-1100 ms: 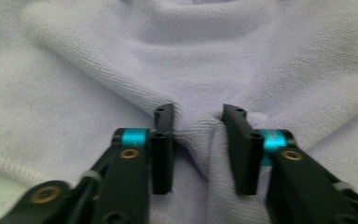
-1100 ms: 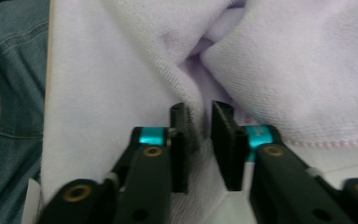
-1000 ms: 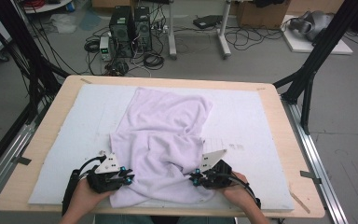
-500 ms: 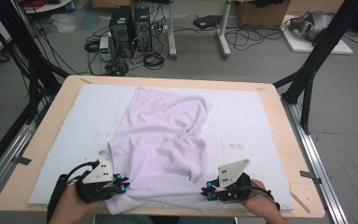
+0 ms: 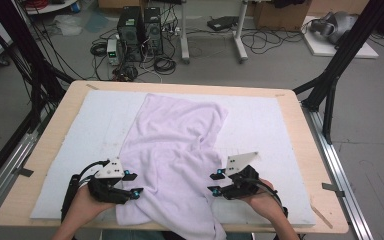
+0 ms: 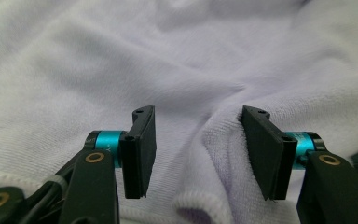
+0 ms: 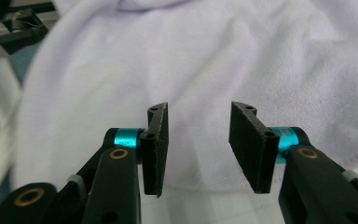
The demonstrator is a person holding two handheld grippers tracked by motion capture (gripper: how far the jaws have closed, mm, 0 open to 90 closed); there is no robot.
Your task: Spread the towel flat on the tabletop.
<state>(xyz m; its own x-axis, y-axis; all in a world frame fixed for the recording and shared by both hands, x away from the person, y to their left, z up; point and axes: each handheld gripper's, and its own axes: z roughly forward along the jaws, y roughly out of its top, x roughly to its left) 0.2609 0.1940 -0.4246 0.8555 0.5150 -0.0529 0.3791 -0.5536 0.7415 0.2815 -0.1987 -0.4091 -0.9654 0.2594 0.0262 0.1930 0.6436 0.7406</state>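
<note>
Lavender towel (image 5: 172, 160) spread rumpled over the white mat (image 5: 270, 125) on the wooden table (image 5: 300, 130), near edge hanging over the table's front.

Left gripper (image 5: 132, 184) at the towel's left near corner, jaws apart, just been opening, nothing clamped. In the left gripper view: left gripper (image 6: 198, 149) with a clear gap between its pads, a raised fold of the towel (image 6: 121, 60) lying in that gap and resting against the inner face of the right-hand jaw, the other jaw clear of the cloth; hemmed edge curling just below. No squeeze on the fold.

Right gripper (image 5: 213, 182) at the towel's right near edge, jaws likewise parted, just been opening, nothing between them. In the right gripper view: right gripper (image 7: 199, 142) open over the towel (image 7: 214, 56), cloth lying flat behind and below the pads, hem running just under the tips, bare mat (image 7: 191, 205) nearest the camera.

High view alone: whole layout, both hands at the front edge, grey plates atop the grippers, cables trailing back along the wrists, computer towers and wiring on the floor beyond. Gripper views alone: terry texture, the stitched hem, the exact gap between the pads, the contact of fold and jaw on the left side. Upper left of the right gripper view: a dark piece of the other gripper, blurred.
</note>
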